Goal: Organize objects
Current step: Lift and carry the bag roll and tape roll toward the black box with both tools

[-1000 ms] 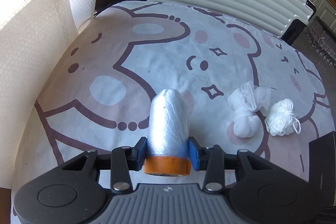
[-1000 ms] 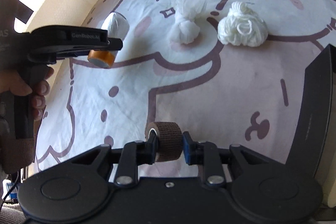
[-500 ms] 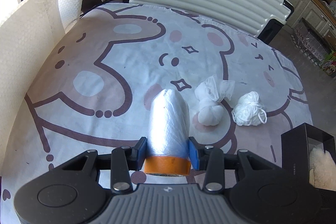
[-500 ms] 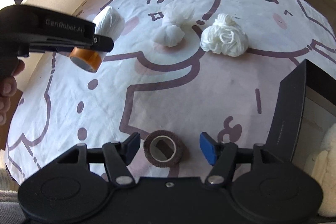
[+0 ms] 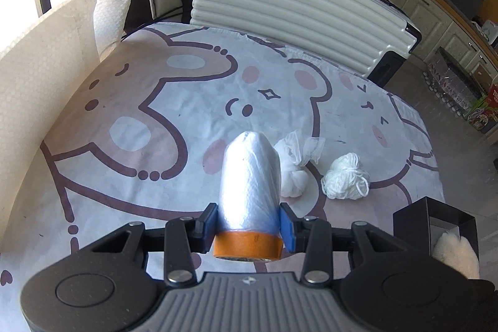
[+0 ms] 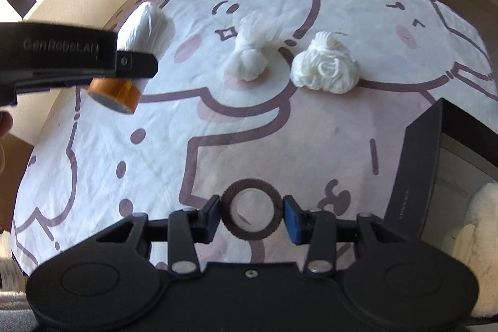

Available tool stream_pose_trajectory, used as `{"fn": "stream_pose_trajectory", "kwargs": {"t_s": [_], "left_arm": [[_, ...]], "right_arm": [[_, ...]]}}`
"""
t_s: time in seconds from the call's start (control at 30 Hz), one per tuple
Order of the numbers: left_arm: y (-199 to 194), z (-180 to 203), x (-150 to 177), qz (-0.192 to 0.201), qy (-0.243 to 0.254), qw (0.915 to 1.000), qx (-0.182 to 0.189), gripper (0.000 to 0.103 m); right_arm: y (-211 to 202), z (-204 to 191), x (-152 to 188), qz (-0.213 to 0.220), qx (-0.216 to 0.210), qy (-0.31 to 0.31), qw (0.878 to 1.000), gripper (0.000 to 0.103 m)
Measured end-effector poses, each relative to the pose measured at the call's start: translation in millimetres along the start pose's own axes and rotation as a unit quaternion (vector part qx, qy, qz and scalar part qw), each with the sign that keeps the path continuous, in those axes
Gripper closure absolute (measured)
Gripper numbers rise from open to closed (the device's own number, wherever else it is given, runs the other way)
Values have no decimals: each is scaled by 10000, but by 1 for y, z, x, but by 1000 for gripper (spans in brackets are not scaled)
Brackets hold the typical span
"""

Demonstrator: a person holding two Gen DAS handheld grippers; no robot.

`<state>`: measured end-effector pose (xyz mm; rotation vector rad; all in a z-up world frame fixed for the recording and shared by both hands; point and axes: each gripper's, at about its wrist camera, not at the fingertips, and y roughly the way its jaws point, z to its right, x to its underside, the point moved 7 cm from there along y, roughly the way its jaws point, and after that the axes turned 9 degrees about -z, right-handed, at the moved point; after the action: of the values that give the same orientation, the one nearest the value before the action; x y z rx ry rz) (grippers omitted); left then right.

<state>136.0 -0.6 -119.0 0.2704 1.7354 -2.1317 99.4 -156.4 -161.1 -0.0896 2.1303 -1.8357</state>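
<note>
Since a second ago the left claw [image 5: 249, 231] has lifted its plastic-film roll [image 5: 250, 182], pads clamped; the black box [image 5: 435, 223] at 4 o'clock holds something fluffy. In the right view, the right claw [image 6: 252, 213] is closing on the re-seated brown roll [image 6: 251, 213], now ring-up on the table [image 6: 311, 145], box at 3 o'clock.

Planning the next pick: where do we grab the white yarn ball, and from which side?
Grip the white yarn ball across its bulky middle, coming down from above. It is a soft, rounded clump lying loose on the cloth, so it should squash and hold. It looks clear of the knotted white bundle and the black box, so either side looks open. Avoid pinching only the loose outer loops.
</note>
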Motion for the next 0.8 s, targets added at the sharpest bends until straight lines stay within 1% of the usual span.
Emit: {"fn": "stream_pose_trajectory", "kwargs": {"t_s": [0.13, 0.43, 0.8], "left_arm": [[-10, 12, 4, 84, 82, 9999, 99, 61], [-35, 40, 14, 253, 250, 9989, 295, 61], [-56, 77, 29, 348, 536, 9965, 535, 61]], "right_arm": [[-22, 15, 0, 259, 64, 340, 9991, 59], [-60, 42, 17, 642, 272, 728, 9949, 59], [-104, 77, 42, 1102, 419, 1209, 9856, 59]]}}
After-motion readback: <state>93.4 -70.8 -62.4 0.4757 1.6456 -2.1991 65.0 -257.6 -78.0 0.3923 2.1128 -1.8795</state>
